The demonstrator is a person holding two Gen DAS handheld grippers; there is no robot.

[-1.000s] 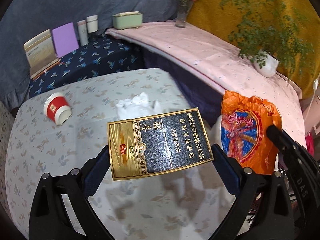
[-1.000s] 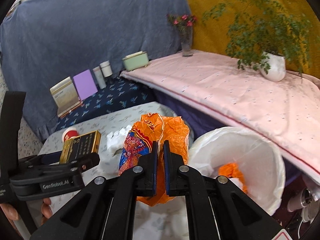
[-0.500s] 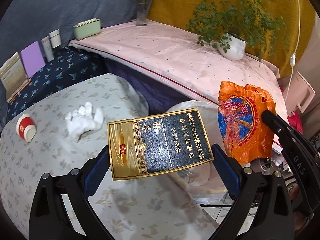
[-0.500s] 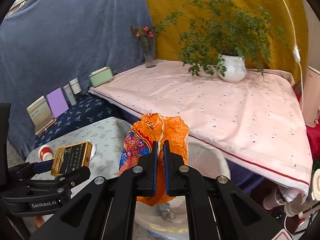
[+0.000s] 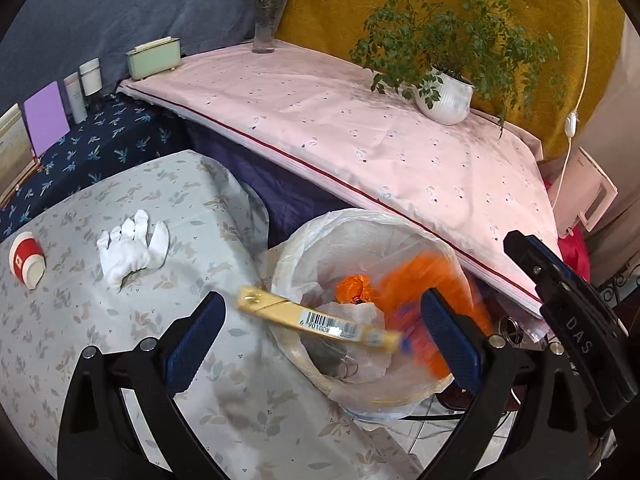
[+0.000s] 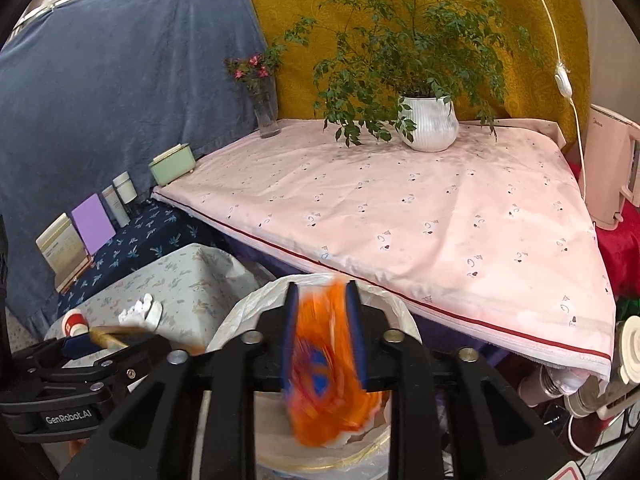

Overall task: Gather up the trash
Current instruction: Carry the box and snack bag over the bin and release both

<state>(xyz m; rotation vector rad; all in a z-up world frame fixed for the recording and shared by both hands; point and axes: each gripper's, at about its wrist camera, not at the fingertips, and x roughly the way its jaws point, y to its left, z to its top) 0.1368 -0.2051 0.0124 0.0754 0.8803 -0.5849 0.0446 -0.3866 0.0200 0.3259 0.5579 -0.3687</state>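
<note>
My left gripper [image 5: 320,332] is open over the white-lined trash bin [image 5: 296,248]. The gold cigarette box [image 5: 316,320] is loose between its jaws, tilted and blurred, falling toward the bin. My right gripper [image 6: 322,336] is open above the same bin [image 6: 244,312]. The orange snack bag [image 6: 326,380] is blurred, dropping between its jaws; it also shows in the left wrist view [image 5: 424,280]. Orange trash [image 5: 354,286] and tissue lie inside the bin.
A crumpled white tissue [image 5: 134,246] and a red paper cup [image 5: 26,260] lie on the floral table [image 5: 100,340]. A pink-covered table [image 5: 360,140] holds a potted plant [image 5: 446,94] and flower vase [image 5: 266,32] behind the bin.
Both grippers opened. The cigarette box and the orange snack bag left the jaws and are dropping into the bin. Both grippers moved further over the bin.
</note>
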